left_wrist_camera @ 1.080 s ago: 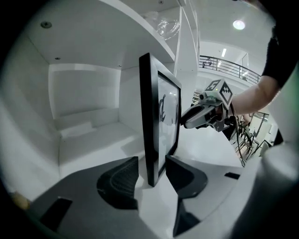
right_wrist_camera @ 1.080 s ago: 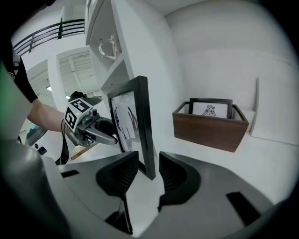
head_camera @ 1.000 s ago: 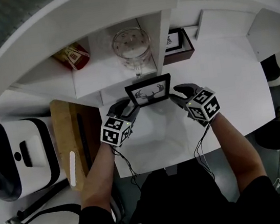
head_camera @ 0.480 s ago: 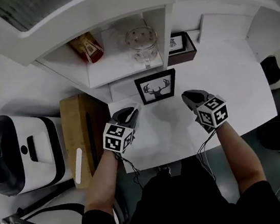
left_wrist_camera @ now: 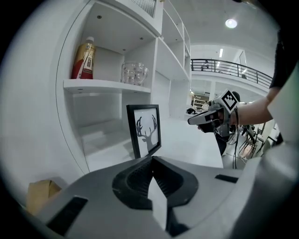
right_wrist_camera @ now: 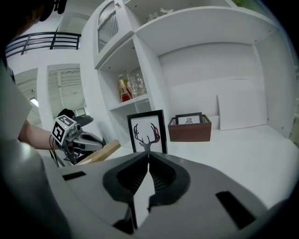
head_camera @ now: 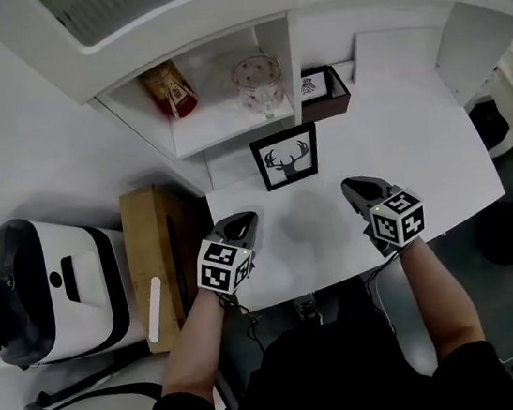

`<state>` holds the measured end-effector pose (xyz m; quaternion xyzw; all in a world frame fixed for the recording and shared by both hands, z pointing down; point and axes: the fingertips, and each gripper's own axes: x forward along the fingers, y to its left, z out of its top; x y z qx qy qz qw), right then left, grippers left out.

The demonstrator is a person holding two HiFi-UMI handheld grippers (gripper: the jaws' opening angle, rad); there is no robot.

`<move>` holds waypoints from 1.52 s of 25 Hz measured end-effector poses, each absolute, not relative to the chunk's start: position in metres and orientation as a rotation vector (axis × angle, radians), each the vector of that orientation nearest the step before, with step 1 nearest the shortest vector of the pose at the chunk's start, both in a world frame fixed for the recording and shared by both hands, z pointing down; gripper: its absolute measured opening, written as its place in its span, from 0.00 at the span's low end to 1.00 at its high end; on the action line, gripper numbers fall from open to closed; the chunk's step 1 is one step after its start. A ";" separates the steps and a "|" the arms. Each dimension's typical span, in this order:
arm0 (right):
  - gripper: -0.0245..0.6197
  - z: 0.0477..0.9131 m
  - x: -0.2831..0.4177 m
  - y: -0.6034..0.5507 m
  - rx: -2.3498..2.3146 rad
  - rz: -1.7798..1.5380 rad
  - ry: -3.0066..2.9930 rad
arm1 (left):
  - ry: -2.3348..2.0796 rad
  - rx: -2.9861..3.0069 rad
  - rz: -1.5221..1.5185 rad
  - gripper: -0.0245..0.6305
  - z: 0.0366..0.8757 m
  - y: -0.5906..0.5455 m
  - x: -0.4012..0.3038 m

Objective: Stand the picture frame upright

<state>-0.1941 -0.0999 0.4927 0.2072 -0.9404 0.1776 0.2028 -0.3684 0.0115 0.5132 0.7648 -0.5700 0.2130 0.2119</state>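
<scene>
The black picture frame [head_camera: 286,156] with a deer-antler print stands upright on the white table [head_camera: 418,143], just in front of the shelf unit. It also shows upright in the left gripper view [left_wrist_camera: 146,129] and the right gripper view [right_wrist_camera: 148,131]. My left gripper [head_camera: 240,219] is near the table's front edge, to the frame's lower left, shut and empty [left_wrist_camera: 152,158]. My right gripper [head_camera: 353,183] is to the frame's lower right. Its jaws are closing and stand all but together, with nothing between them [right_wrist_camera: 148,153]. Neither gripper touches the frame.
A red-labelled bottle [head_camera: 169,88] and a glass mug [head_camera: 258,81] sit on the shelf above. A brown box [head_camera: 326,90] holding a small picture is behind the frame. A wooden board [head_camera: 155,261] and a white appliance [head_camera: 51,290] lie left of the table.
Both grippers let go of the frame's sides, drew back toward the table's front edge and closed their jaws. The frame stays standing by itself.
</scene>
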 end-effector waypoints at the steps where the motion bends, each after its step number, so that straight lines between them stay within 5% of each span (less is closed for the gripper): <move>1: 0.05 0.490 -0.192 -0.095 0.589 0.498 -2.630 | -1.581 2.123 0.587 0.05 0.511 0.015 -0.366; 20: 0.05 0.435 -0.163 0.003 0.552 0.396 -2.703 | -1.633 2.101 0.368 0.05 0.460 0.089 -0.286; 38: 0.04 0.416 -0.044 0.091 0.428 0.394 -2.774 | -1.809 2.011 0.311 0.05 0.435 0.185 -0.151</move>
